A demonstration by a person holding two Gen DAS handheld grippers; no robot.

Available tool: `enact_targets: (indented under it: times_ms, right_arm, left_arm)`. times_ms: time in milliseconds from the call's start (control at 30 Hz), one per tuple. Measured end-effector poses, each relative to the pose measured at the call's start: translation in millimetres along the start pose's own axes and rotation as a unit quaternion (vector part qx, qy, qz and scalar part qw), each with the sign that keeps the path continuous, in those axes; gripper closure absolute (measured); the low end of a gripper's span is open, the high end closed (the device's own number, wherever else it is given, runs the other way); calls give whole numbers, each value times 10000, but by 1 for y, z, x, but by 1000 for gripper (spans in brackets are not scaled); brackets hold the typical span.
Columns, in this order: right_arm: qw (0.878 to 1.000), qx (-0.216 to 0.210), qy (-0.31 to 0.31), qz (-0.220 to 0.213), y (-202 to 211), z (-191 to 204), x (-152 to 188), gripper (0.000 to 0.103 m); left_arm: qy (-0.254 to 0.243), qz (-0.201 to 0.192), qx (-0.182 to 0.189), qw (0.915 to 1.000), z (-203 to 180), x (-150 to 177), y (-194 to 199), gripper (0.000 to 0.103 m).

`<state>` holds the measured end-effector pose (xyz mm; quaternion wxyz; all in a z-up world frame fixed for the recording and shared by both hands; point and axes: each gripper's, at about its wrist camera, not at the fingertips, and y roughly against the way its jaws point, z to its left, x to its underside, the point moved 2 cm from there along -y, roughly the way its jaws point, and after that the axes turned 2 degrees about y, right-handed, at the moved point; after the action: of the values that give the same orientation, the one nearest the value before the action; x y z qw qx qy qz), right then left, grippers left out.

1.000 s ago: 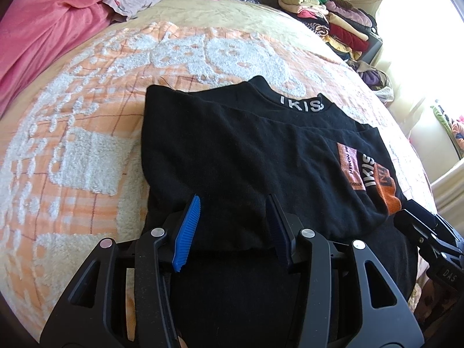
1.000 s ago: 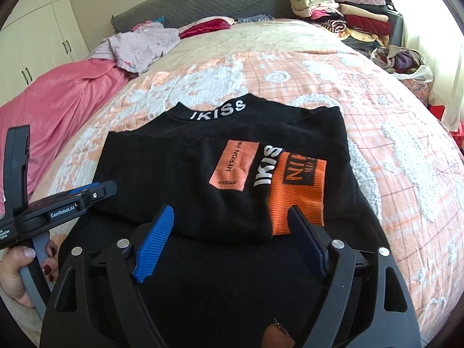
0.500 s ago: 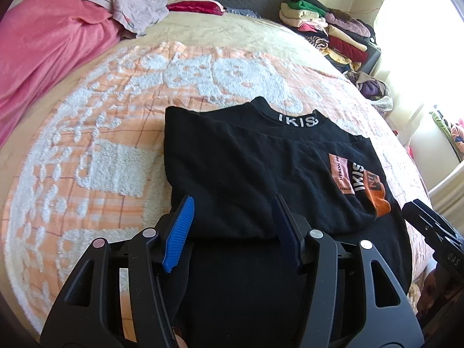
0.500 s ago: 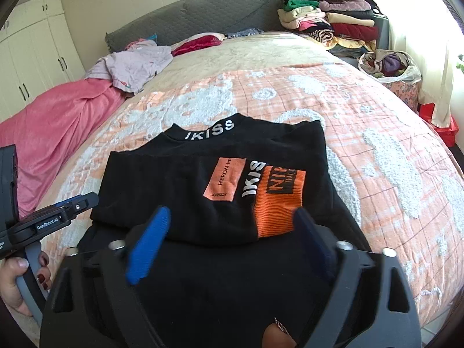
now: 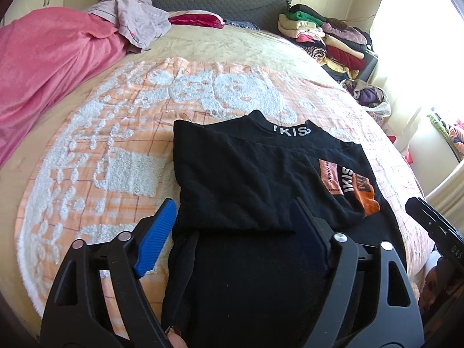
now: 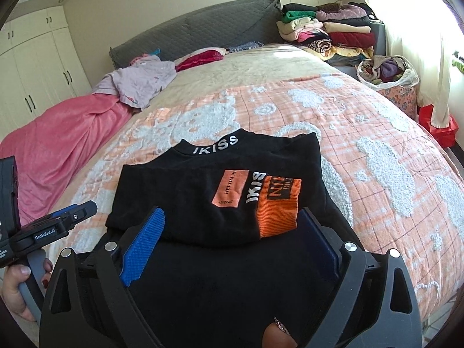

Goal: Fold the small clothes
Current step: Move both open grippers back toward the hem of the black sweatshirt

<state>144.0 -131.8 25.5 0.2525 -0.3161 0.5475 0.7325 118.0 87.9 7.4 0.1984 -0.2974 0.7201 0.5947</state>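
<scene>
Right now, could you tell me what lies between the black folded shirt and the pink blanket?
Only bare orange-and-white bedspread separates black folded shirt from pink blanket, per the left wrist view.

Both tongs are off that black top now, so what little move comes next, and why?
Probably take the near hem again and fold it up: the black IKISS top is folded once, its lower part still flat toward the opening left tongs and right tongs, nothing gripped.

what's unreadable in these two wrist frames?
- Black top: near hem hidden behind the jaws and cut off by the bottom edge, both views.
- Right gripper: clipped by the right edge in the left view.
- Orange patch wording: foreshortened, too small in the left view.
- Bag contents: too small.
</scene>
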Motion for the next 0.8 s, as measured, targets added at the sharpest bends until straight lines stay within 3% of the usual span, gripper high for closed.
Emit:
enact_targets:
  times_ms: [333,800]
  right_arm:
    - [9996,30,-71,-278,28,-3,3,6]
    - [9992,-59,-61,-397,55,-5,21,5]
  left_arm:
    - [-72,-165,-90,9998,-6,8,22,13]
    - [-195,-298,-201,9992,-16,28,46,10]
